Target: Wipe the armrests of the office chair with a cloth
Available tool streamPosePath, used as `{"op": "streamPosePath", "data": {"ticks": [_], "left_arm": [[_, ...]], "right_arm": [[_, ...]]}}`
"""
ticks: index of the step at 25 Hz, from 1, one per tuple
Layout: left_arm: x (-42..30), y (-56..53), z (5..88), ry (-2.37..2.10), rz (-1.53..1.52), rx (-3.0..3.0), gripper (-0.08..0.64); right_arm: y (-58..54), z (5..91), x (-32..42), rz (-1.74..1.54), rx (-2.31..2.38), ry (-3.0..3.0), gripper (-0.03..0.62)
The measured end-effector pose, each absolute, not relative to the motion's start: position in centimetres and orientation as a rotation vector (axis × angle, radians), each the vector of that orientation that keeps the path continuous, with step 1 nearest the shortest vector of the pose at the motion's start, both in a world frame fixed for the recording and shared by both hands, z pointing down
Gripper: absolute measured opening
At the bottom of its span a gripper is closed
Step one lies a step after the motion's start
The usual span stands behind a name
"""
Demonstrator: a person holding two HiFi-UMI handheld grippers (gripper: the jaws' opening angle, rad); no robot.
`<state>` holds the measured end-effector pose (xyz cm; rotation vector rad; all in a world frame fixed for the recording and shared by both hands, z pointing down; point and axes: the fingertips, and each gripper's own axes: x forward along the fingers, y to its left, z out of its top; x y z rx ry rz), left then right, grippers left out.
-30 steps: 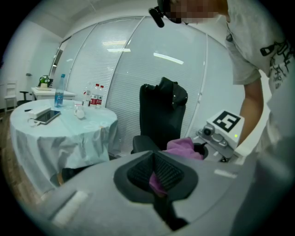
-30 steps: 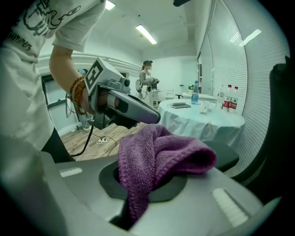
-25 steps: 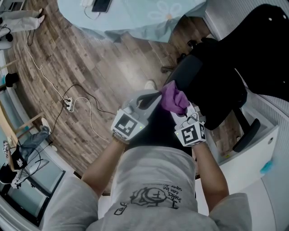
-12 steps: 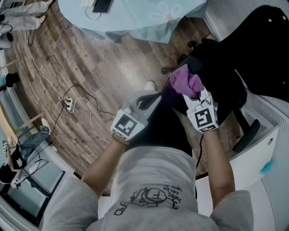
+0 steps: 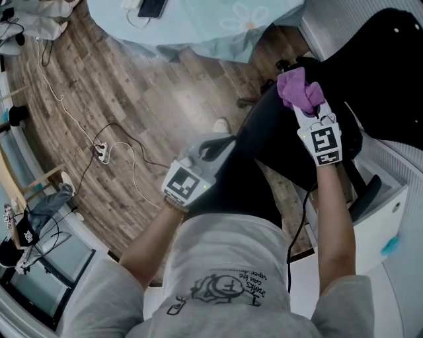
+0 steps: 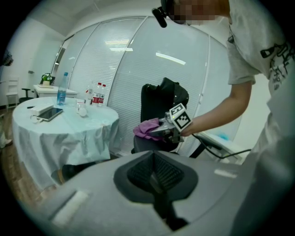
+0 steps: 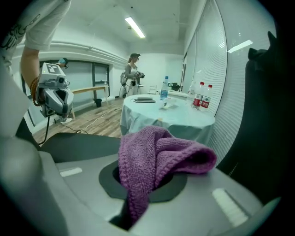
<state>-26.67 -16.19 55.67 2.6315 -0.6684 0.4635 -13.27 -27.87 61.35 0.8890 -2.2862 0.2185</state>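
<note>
A black office chair (image 5: 360, 72) stands at the right, its far armrest (image 5: 365, 197) low on that side. My right gripper (image 5: 309, 105) is shut on a bunched purple cloth (image 5: 296, 89) and holds it over the chair's near edge; contact with the chair cannot be told. In the right gripper view the cloth (image 7: 156, 159) spills out of the shut jaws of my right gripper (image 7: 140, 182). My left gripper (image 5: 221, 142) hangs lower, near my body, shut and holding nothing. The left gripper view shows my left gripper (image 6: 154, 173) pointing at the chair (image 6: 163, 103) and the cloth (image 6: 147, 127).
A round table with a pale blue cover (image 5: 198, 26) carries a phone (image 5: 147, 8) and bottles (image 6: 61, 90). A power strip with cables (image 5: 100, 153) lies on the wooden floor. A white cabinet (image 5: 386, 218) stands right of the chair. Another person (image 7: 132, 73) stands far off.
My right gripper carried the purple cloth up and to the right, away from the left gripper and over to the chair. The left gripper stayed where it was.
</note>
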Motion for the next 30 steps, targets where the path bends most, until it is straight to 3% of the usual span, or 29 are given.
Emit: {"op": "streamPosePath", "data": {"ticks": [8,30], "left_arm": [[-26.5,-16.2,55.6,-0.666,0.459,2.636,0.002],[-26.2,-17.1,55.0,-0.695,0.447,2.646,0.002]], "right_arm": [[-27.3,61.3,-13.8,0.237,0.933,-2.295,0.028],[-14.1,59.9,-23.5,0.222,0.627,-2.461,0.028]]}}
